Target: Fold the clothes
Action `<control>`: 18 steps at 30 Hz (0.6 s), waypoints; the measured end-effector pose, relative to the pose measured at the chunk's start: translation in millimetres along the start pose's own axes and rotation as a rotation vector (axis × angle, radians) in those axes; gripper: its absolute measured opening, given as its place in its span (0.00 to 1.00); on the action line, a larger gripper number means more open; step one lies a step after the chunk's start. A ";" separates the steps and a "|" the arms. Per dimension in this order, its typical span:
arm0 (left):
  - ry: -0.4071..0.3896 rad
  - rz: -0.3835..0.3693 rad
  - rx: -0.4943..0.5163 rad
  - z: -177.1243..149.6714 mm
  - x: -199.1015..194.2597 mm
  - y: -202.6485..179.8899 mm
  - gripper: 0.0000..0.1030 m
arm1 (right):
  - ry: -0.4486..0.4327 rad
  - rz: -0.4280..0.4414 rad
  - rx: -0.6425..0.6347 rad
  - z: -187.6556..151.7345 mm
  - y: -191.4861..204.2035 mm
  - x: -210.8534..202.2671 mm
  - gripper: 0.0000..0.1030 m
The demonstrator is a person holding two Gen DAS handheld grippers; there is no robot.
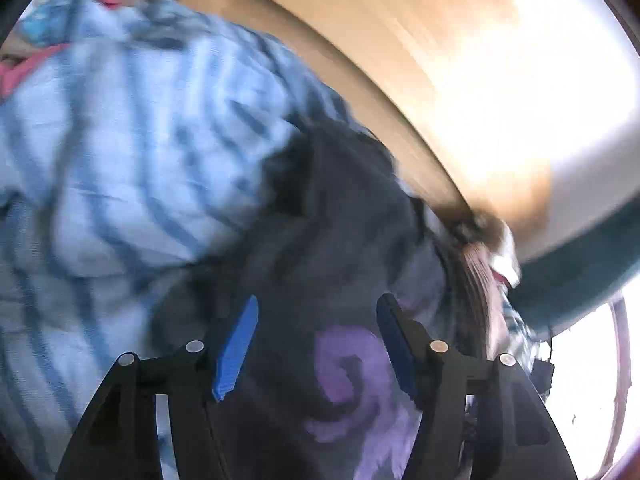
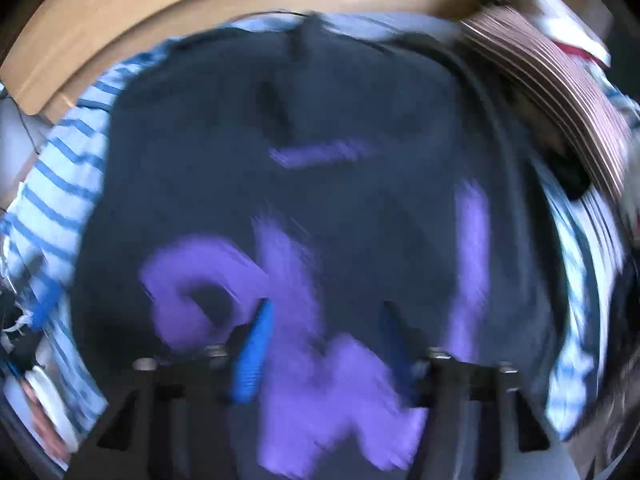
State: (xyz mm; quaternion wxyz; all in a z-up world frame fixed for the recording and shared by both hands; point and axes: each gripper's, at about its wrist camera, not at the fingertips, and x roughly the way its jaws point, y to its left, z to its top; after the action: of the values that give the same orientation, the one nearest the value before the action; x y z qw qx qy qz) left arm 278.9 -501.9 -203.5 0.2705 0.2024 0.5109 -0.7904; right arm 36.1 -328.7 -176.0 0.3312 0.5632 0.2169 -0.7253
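Though blurred, dark shirt [image 2: 320, 120] under parted right tongs [image 2: 324, 328].

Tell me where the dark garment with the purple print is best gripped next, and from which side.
Probably at an outer edge of the dark garment, coming from above. It lies spread over the blue-striped cloth, so its flat middle offers no fold to pinch. The right gripper already points down over the purple print, jaws apart, holding nothing. Blur hides the hems.
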 end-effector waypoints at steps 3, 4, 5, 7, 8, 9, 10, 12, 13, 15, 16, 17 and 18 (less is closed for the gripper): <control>0.065 0.018 0.104 -8.1 17.1 -20.5 0.61 | 0.035 0.026 0.059 -22.5 -27.0 5.8 0.32; 0.087 0.036 0.147 -11.0 23.5 -27.4 0.61 | 0.044 0.013 0.061 -23.3 -29.1 9.1 0.32; 0.122 0.040 0.187 -16.1 28.0 -32.1 0.61 | 0.052 0.001 0.062 -24.1 -31.3 12.5 0.32; 0.189 0.049 0.266 -26.0 37.0 -41.2 0.61 | 0.075 -0.029 0.057 -22.6 -31.4 20.5 0.32; 0.201 0.063 0.283 -28.6 41.0 -42.5 0.61 | 0.092 -0.038 0.052 -21.6 -29.7 25.3 0.32; 0.212 0.077 0.301 -31.1 45.0 -43.8 0.61 | 0.108 -0.044 0.048 -21.6 -28.1 30.6 0.34; 0.224 0.091 0.319 -33.6 48.9 -45.1 0.61 | 0.122 -0.051 0.045 -22.6 -26.9 37.4 0.36; 0.246 0.118 0.353 -38.7 56.5 -47.6 0.61 | 0.127 -0.057 0.044 -24.7 -25.9 46.7 0.37; 0.244 0.131 0.359 -40.8 55.9 -47.0 0.61 | 0.113 -0.056 0.046 -25.5 -26.0 46.9 0.38; 0.234 0.140 0.353 -41.9 54.2 -44.9 0.61 | 0.083 -0.053 0.048 -27.2 -26.2 47.2 0.38; 0.226 0.137 0.343 -41.0 53.2 -43.4 0.61 | 0.067 -0.050 0.049 -27.7 -26.2 46.3 0.37; 0.218 0.135 0.334 -40.1 52.1 -42.0 0.61 | 0.048 -0.044 0.045 -27.3 -26.2 42.3 0.37; 0.210 0.133 0.322 -39.2 51.2 -40.3 0.61 | 0.025 -0.043 0.037 -25.9 -27.0 37.4 0.37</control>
State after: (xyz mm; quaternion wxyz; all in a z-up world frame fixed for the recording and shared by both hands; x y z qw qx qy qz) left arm 215.5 -463.9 -221.5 0.2314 0.3575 0.3887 -0.8170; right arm 28.5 -301.2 -220.6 0.3023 0.5735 0.2199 -0.7290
